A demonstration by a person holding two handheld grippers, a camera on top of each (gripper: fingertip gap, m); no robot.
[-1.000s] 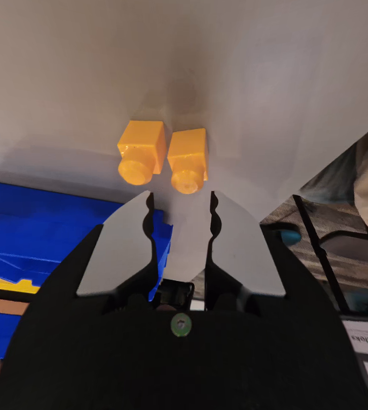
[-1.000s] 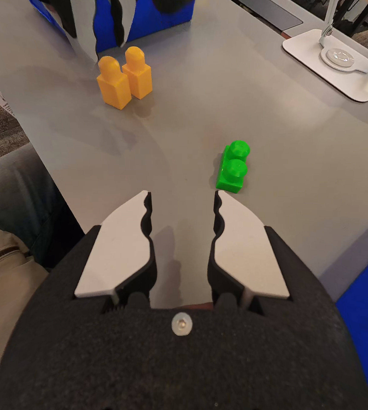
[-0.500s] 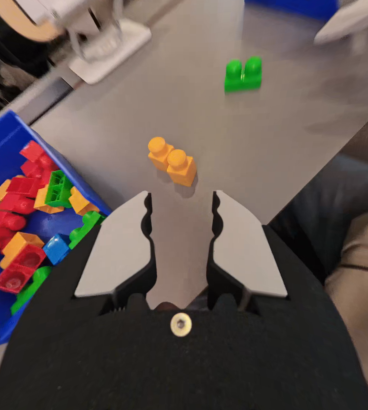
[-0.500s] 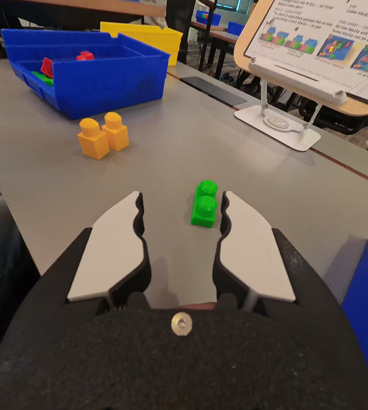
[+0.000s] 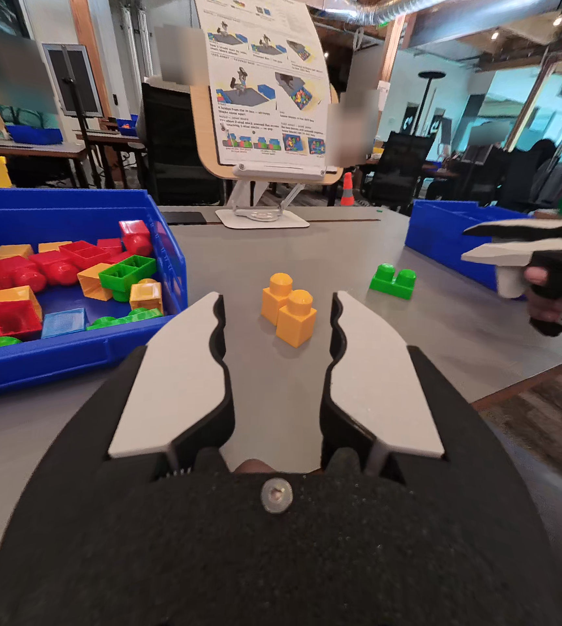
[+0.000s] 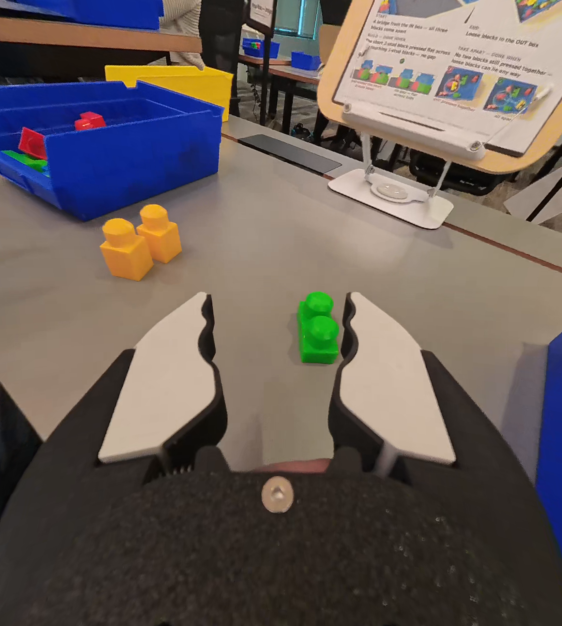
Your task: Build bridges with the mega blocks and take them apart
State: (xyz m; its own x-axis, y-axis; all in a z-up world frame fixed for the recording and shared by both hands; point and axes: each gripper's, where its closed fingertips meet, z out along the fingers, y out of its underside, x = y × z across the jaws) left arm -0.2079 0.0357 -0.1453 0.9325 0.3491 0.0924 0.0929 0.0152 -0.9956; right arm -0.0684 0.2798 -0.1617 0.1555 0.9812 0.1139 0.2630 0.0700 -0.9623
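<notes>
Two orange one-stud blocks (image 5: 289, 313) stand upright and touching on the grey table (image 5: 408, 338), just ahead of my open, empty left gripper (image 5: 276, 298). They also show in the right wrist view (image 6: 140, 242). A green two-stud block (image 6: 318, 328) lies flat between the fingertips of my open right gripper (image 6: 276, 298), close to the right finger. The green block (image 5: 393, 281) shows in the left wrist view too, with the right gripper (image 5: 476, 242) hovering to its right.
A blue bin (image 5: 69, 359) with several red, orange, green and blue blocks stands at the left, also in the right wrist view (image 6: 130, 162). Another blue bin (image 5: 449, 244) stands at the right. An instruction sheet on a white stand (image 5: 262, 216) is at the table's back. The table edge (image 5: 527, 382) runs near right.
My left gripper has tilted up from looking down on the orange blocks to a level view behind them. My right gripper has moved forward so the green block sits between its fingertips.
</notes>
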